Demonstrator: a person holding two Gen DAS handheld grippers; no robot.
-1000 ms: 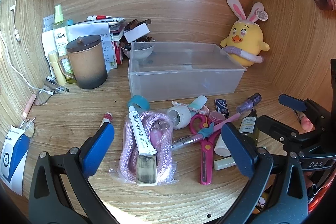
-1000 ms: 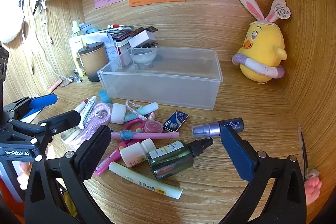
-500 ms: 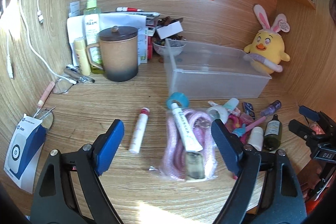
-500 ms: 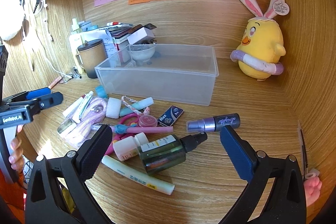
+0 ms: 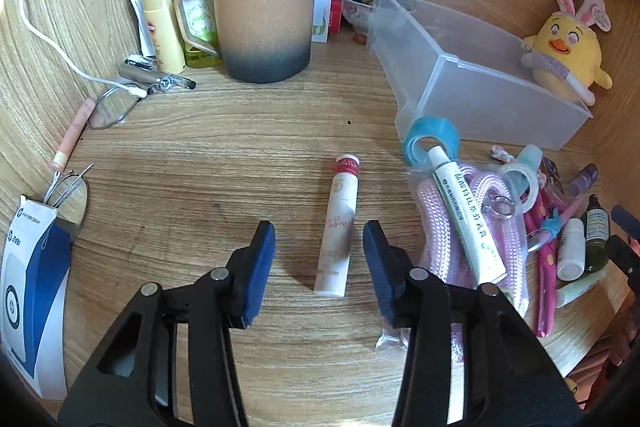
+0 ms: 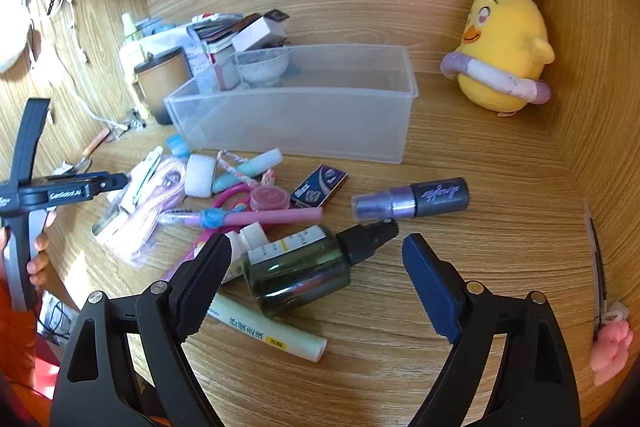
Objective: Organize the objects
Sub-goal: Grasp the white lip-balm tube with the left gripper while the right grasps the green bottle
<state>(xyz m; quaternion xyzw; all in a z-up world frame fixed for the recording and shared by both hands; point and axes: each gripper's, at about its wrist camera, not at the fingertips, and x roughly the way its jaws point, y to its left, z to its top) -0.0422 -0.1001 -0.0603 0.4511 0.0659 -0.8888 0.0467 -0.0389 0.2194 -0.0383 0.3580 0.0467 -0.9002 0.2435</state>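
Observation:
My left gripper (image 5: 318, 255) is open and low over the desk, its jaws on either side of a white tube with a red cap (image 5: 338, 227), not touching it. My right gripper (image 6: 316, 263) is open just above a dark green spray bottle (image 6: 304, 267). A clear plastic bin (image 6: 304, 107) stands empty behind the clutter and also shows in the left wrist view (image 5: 472, 83). The pile holds a bagged pink rope (image 5: 468, 227), a white ointment tube (image 5: 464, 211), blue tape (image 5: 430, 141), pink scissors (image 5: 546, 259) and a purple spray vial (image 6: 412, 199).
A brown lidded mug (image 5: 262, 15), bottles and papers stand at the back left. Glasses (image 5: 112, 103), a white cable (image 5: 60, 51) and a blue-white box (image 5: 32, 291) lie left. A yellow chick plush (image 6: 500, 63) sits back right. Wooden walls close in the desk.
My left gripper moved left and down, closing in on the red-capped tube, now between its jaws. My right gripper dropped closer to the green spray bottle.

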